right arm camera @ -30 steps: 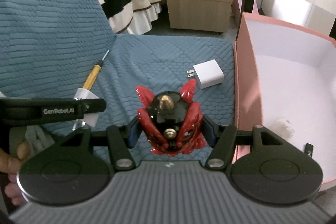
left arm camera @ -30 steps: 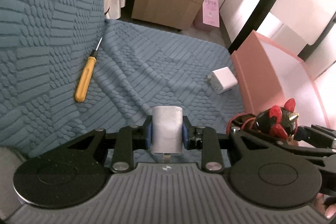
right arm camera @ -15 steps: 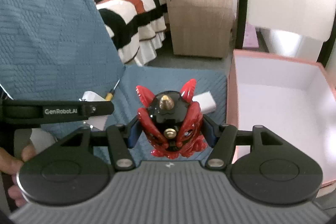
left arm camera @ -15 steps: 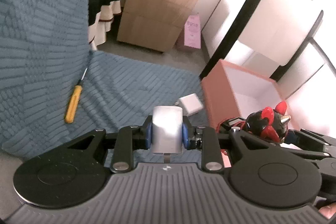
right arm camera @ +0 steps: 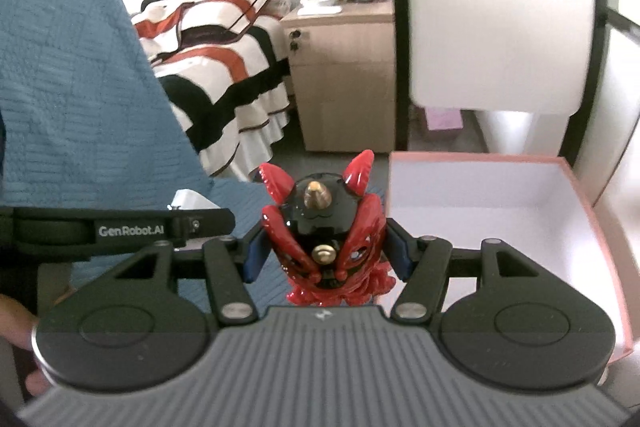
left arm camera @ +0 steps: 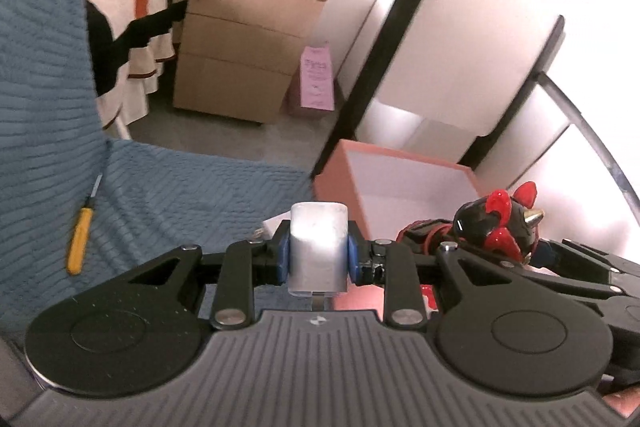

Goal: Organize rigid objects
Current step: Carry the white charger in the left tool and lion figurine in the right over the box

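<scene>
Bright daylight blows out white panels (left arm camera: pixel 472 39) toward one o'clock; fisheye bends the edges, and motion blur softens backgrounds.

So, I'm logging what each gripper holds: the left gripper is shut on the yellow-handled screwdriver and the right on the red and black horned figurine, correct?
Not quite. The left wrist view shows the left gripper shut on a small white rounded block; the yellow-handled screwdriver lies on the blue quilted cover. The right gripper is indeed shut on the red and black horned figurine.
</scene>
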A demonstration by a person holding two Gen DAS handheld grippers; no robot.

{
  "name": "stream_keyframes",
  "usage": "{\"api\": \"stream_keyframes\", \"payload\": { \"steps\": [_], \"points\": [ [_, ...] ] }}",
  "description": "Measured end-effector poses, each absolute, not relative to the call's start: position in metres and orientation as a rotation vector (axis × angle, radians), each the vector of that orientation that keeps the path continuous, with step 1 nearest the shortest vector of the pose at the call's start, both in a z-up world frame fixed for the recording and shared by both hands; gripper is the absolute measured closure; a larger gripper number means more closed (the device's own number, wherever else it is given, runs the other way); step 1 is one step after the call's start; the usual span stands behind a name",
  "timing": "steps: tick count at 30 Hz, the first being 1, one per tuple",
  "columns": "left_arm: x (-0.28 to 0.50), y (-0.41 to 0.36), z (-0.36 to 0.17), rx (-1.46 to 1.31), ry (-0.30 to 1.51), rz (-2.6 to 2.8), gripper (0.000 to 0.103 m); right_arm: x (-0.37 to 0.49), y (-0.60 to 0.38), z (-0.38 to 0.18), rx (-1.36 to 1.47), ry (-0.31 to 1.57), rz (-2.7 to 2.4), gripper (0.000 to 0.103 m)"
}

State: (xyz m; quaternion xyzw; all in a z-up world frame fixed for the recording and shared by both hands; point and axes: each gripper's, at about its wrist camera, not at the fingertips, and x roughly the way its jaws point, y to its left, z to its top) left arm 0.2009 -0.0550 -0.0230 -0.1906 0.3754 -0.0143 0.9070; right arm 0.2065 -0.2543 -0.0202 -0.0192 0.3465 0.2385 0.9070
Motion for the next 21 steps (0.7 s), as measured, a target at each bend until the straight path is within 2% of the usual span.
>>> {"api": "stream_keyframes", "payload": {
  "steps": [10, 21],
  "points": [
    [0.223, -0.117, -0.007, -0.35, 0.77, -0.08, 0.071, 0.214, -0.309, -0.011, -0.001, 0.687, 0.436, 0.04],
    [0.252, -0.182, -0.039, -0.335, 0.838, -0.126, 0.071, 0.228, -0.367, -0.046, 0.026, 0.778, 0.371, 0.04]
  ]
}}
